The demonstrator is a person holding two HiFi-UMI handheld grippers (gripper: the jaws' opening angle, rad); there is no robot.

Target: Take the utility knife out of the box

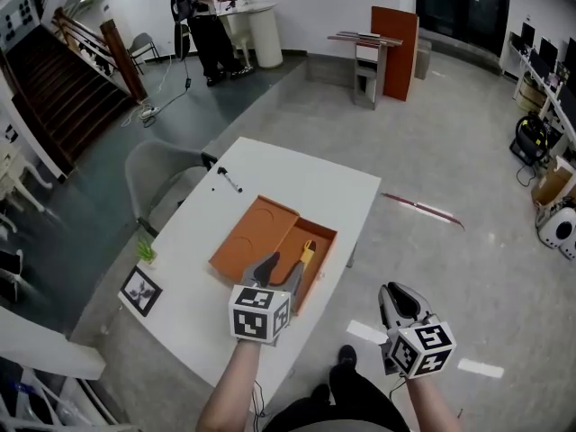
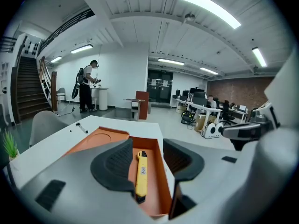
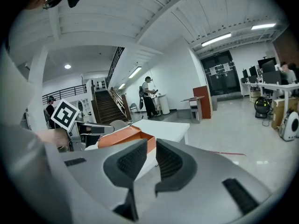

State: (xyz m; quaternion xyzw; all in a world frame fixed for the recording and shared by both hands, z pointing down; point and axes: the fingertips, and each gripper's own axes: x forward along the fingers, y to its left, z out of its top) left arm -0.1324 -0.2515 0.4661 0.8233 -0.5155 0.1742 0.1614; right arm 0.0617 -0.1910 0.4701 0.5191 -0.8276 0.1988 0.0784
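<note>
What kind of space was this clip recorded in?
Probably a large open-plan office or lab hall: a staircase rises at one side, desks with monitors line the far end, and a white work table stands alone in the open.

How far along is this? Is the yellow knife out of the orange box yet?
Not yet. Done: the box is open. In hand: the left gripper, jaws apart, points at the utility knife lying inside. Left: grab it and lift it out. The right gripper hangs beside the table, empty.
</note>
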